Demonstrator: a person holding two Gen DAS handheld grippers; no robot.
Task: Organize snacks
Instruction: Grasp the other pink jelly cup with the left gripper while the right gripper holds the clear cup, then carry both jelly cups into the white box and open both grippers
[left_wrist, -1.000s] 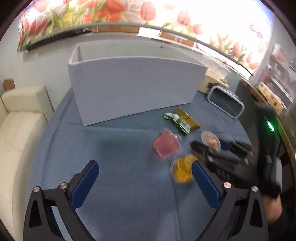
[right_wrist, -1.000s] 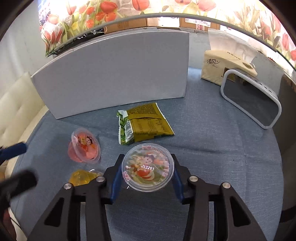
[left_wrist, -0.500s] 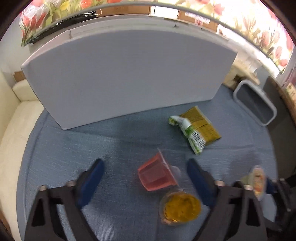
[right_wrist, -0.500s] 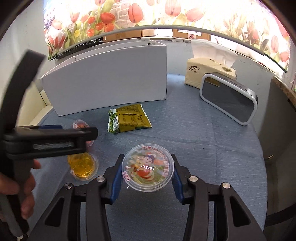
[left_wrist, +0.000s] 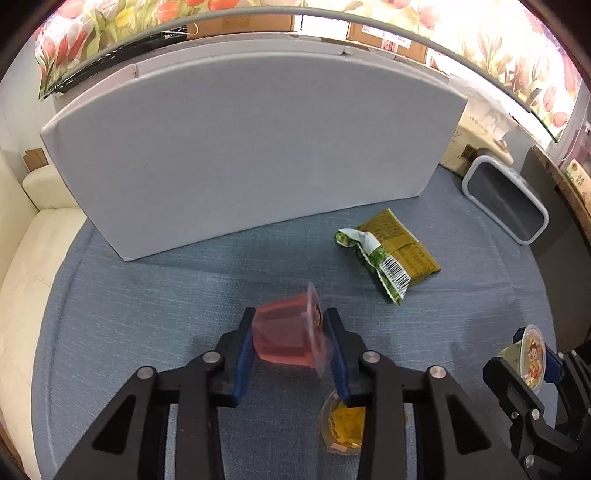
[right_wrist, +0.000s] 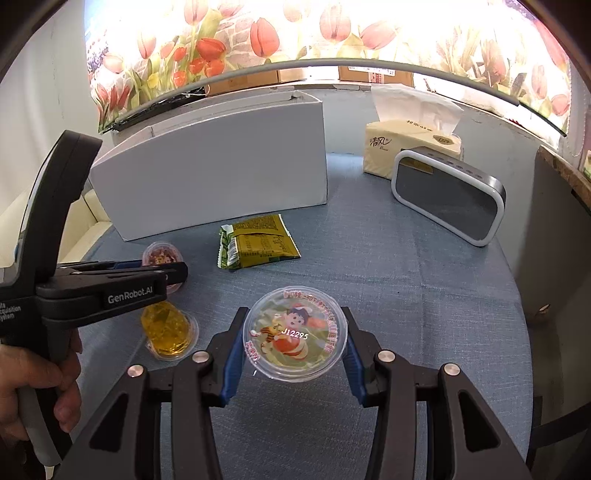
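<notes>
My left gripper (left_wrist: 290, 345) is shut on a pink jelly cup (left_wrist: 286, 338), tilted on its side just above the blue tablecloth; it also shows in the right wrist view (right_wrist: 162, 256). My right gripper (right_wrist: 295, 341) is shut on a clear jelly cup with a cartoon lid (right_wrist: 295, 338), also seen in the left wrist view (left_wrist: 532, 356). A yellow jelly cup (left_wrist: 343, 430) stands on the cloth under my left gripper's right finger; the right wrist view shows it too (right_wrist: 170, 330). A green-gold snack packet (left_wrist: 388, 258) lies flat before a tall white box (left_wrist: 251, 162).
A tissue box (right_wrist: 406, 147) and a white-framed rectangular device (right_wrist: 448, 203) stand at the back right. A cream sofa (left_wrist: 26, 266) lies beyond the round table's left edge. A dark panel (right_wrist: 554, 229) rises at the right.
My left gripper has moved in over the pink jelly cup and shut on it. My right gripper, holding the cartoon-lid cup, has pulled back from the box.
</notes>
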